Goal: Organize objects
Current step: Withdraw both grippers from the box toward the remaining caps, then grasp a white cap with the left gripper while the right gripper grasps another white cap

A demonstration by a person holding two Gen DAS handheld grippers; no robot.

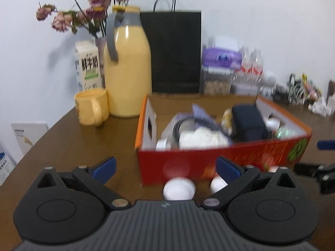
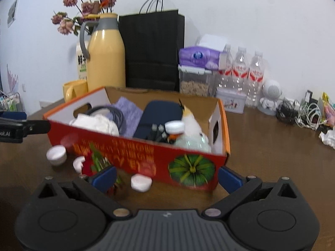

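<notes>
The left gripper (image 1: 165,170) stood wide open above the brown wooden table (image 1: 69,146), its blue-padded fingers (image 1: 105,167) spread apart and holding nothing. Between them, close to the gripper's body, sat a small white round cup (image 1: 179,188), with a second white round piece (image 1: 217,184) just beside it, against the inner side of the right-hand finger. Both lay on the table in front of the near red wall of the open cardboard box with an orange rim (image 1: 209,161).

The right gripper (image 2: 166,176) was also fully spread and empty. A white round lid-like piece (image 2: 141,183) lay on the table between its fingers, nearer the left one, close to the box's red front wall (image 2: 134,156) printed with a green pumpkin. Farther left, beyond that finger, a small white cup (image 2: 56,154) and another white piece (image 2: 79,163) rested near the box's corner; the left gripper's black tip (image 2: 31,128) reached in from the left edge, above them.

Inside the box lay a white cloth (image 2: 96,124), a lilac cloth (image 2: 127,110), a dark blue case (image 2: 159,117), a black cable and a white-capped bottle (image 2: 174,128).

Behind the box stood a yellow thermos jug with a grey handle (image 2: 104,54), a yellow mug (image 2: 73,89) and a black paper bag (image 2: 152,50).
</notes>
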